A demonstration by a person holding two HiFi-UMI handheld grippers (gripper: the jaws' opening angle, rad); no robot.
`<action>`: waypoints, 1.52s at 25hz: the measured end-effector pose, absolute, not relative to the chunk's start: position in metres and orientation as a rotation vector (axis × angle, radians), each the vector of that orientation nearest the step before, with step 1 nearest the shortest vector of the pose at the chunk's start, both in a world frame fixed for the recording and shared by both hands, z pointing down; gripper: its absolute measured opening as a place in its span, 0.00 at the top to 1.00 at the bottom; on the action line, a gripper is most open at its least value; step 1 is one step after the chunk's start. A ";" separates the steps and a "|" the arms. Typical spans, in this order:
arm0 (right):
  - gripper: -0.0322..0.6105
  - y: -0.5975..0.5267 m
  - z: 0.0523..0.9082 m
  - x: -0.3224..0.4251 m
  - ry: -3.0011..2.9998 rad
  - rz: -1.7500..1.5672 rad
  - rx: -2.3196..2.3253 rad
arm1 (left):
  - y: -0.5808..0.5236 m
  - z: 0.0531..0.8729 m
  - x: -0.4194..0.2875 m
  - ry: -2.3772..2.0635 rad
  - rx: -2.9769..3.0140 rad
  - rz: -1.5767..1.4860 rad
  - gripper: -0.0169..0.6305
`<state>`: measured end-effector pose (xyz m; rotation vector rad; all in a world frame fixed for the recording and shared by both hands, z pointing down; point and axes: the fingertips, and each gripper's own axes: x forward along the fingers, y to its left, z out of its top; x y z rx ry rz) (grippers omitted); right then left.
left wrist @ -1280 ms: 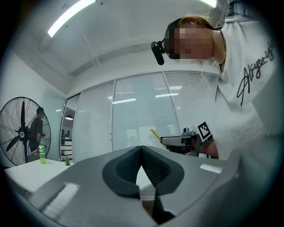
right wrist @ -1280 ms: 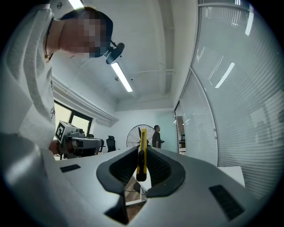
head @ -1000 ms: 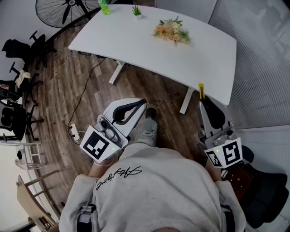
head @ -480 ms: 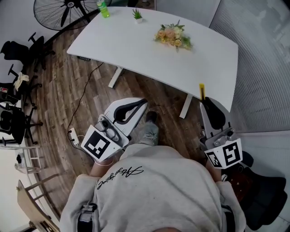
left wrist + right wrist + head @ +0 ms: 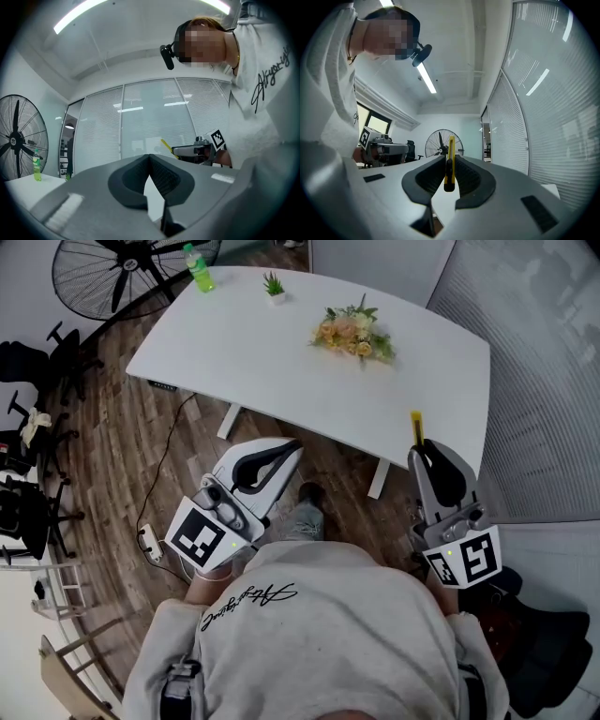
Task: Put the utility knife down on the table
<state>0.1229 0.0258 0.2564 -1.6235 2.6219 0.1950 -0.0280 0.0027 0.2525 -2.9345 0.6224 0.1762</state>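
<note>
A yellow utility knife [image 5: 415,428] sticks forward out of my right gripper [image 5: 419,448], whose jaws are shut on it. The right gripper view shows the knife [image 5: 449,161] upright, clamped between the black pads of the right gripper [image 5: 449,160]. In the head view its tip lies over the near right edge of the white table [image 5: 281,362]. My left gripper [image 5: 291,448] is held lower left, over the wooden floor short of the table. The left gripper [image 5: 150,157] has its pads touching with nothing between them. A person in a grey sweatshirt holds both.
On the table are a bunch of flowers [image 5: 353,331], a small potted plant [image 5: 273,285] and a green bottle [image 5: 198,268]. A standing fan [image 5: 122,268] is behind the table's left end. Office chairs [image 5: 28,493] and a power strip [image 5: 148,542] are at the left. Blinds run along the right.
The person has moved closer to the table with both grippers held level, so the table sits lower and nearer in the head view. The knife stays clamped in the right gripper.
</note>
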 end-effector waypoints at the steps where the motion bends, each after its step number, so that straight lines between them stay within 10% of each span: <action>1: 0.86 0.021 0.256 0.123 2.621 0.195 -1.628 | -0.003 0.252 -0.027 0.618 -2.936 0.178 0.98; 38: 0.86 -0.183 0.246 0.155 2.513 0.202 -1.838 | -0.229 0.248 0.007 0.389 -2.994 0.166 0.98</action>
